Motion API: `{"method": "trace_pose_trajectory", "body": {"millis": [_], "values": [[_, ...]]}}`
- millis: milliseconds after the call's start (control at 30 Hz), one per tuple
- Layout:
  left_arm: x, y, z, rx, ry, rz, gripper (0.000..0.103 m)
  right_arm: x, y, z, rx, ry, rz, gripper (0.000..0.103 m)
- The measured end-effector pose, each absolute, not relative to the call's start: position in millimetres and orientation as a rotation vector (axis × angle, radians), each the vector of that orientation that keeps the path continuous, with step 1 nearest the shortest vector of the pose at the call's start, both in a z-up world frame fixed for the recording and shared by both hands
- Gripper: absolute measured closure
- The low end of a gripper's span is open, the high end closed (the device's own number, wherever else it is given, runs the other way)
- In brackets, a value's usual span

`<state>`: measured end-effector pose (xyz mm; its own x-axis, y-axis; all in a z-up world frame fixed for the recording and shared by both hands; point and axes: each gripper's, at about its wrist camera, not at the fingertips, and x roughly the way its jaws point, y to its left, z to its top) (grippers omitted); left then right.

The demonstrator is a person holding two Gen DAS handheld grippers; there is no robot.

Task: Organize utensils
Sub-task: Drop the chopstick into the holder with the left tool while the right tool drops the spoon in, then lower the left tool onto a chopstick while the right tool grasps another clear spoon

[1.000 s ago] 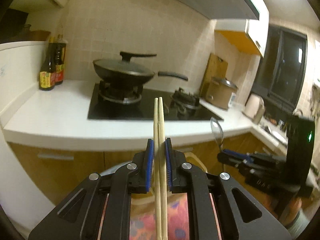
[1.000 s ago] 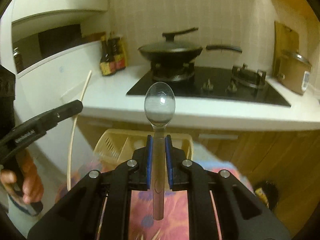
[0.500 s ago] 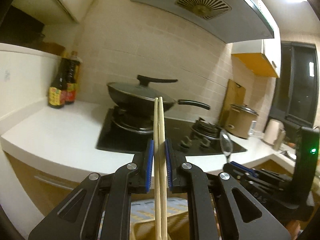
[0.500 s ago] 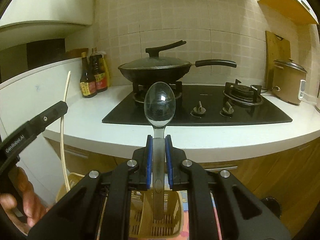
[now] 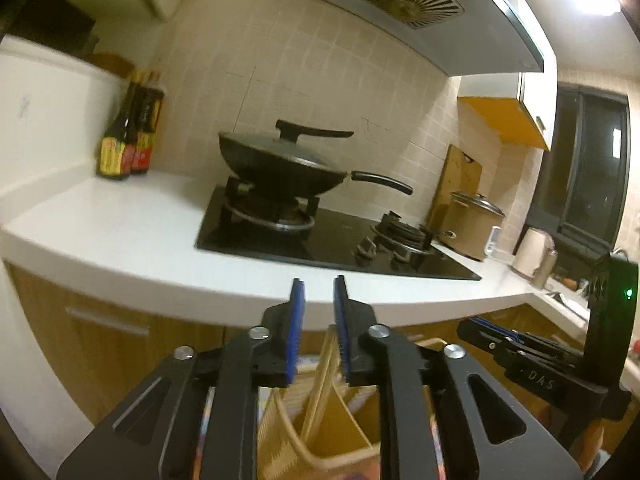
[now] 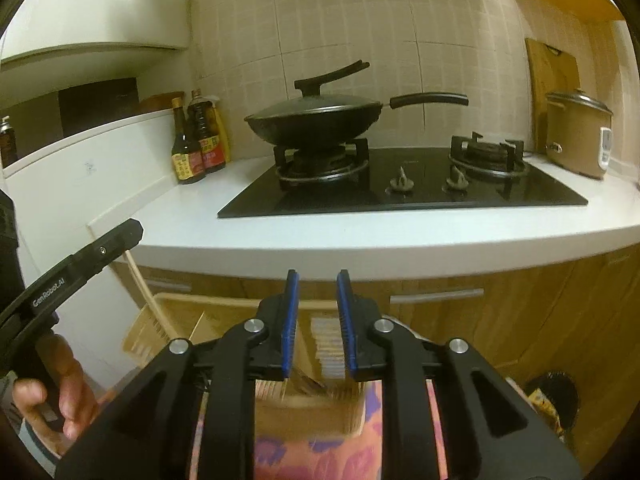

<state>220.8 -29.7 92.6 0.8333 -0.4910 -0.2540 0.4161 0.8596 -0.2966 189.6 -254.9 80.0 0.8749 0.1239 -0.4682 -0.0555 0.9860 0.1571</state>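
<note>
In the left wrist view my left gripper has its jaws opening, with nothing pressed between the blue pads. Just below it, the two wooden chopsticks lean loose inside the yellow slotted utensil holder. My right gripper is also opening and holds nothing. It hangs over the holder. A blurred grey shape low in one compartment may be the spoon; I cannot tell. One chopstick leans at the holder's left end, under the left gripper. The right gripper shows at the right of the left wrist view.
The white counter edge runs just beyond the holder, with wooden cabinet doors under it. On the counter are a lidded wok on a black gas hob, sauce bottles and a rice cooker. A floral cloth lies under the holder. A hand grips the left tool.
Both grippers have sunk towards the holder and their jaws have parted. The chopsticks have left the left gripper and dropped into the holder. The spoon is gone from the right gripper.
</note>
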Motion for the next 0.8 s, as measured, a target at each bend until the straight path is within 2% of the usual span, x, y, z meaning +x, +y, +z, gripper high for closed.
{"method": "trace_pose_trajectory", "body": {"millis": [33,67,133,233,500,800], "values": [[215,-24,92,-0.242,0.338,-0.486,0.07,182,-256,80,0.147,0.503,0.096,0.084],[210,-21,92,-0.248,0.342,-0.489,0.067,176,-256,81,0.15,0.509,0.1,0.08],[194,-14,93,-0.249,0.352,-0.5,0.065,158,-257,81,0.153,0.523,0.098,0.075],[173,-7,93,-0.237,0.366,-0.514,0.059,132,-256,78,0.149,0.547,0.097,0.074],[106,6,81,-0.194,0.422,-0.533,0.055,68,-248,60,0.166,0.62,0.112,0.074],[56,16,42,-0.168,0.541,-0.557,0.054,14,-243,19,0.193,0.746,0.128,0.074]]}}
